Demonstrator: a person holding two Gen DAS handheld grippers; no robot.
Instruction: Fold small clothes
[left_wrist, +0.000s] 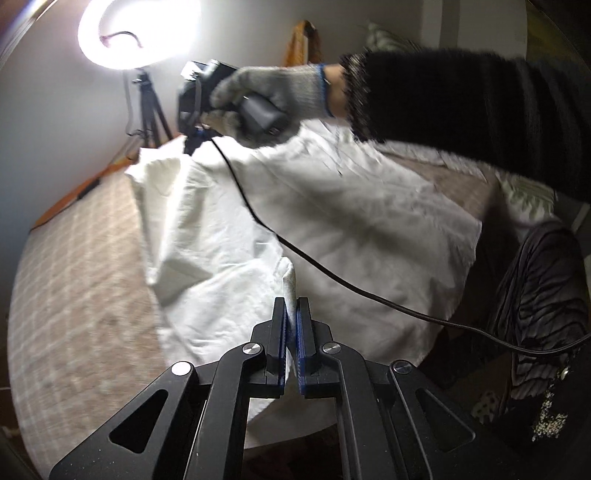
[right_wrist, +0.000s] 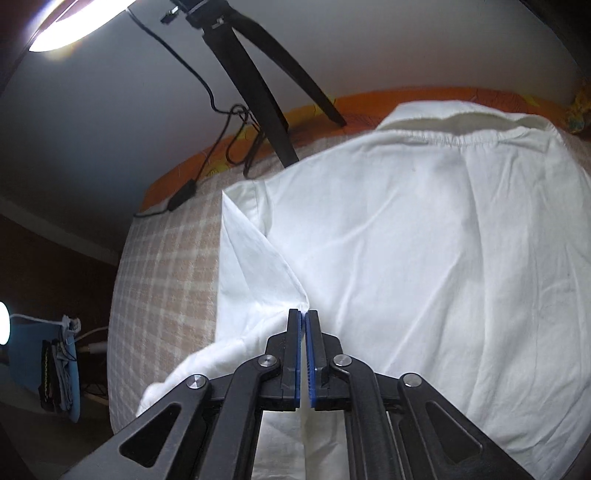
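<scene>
Checked bed (right_wrist: 162, 266) holds a white shirt (right_wrist: 424, 240). Left gripper (left_wrist: 291, 306) and right gripper (right_wrist: 305, 317) each pinch an edge, fingers nearly closed. Thin cloth could slip out, spoiling the fold.

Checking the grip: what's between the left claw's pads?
A fold of the white shirt, pinched in the left claw, seen in the left wrist view.

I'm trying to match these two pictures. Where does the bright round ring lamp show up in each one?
Left wrist view: the glowing white ring lamp sits at top left, above its black tripod.
Right wrist view: only a bright arc of the lamp at the top-left edge.
Shared landmark: the white cotton shirt on the checked bed cover.
</scene>
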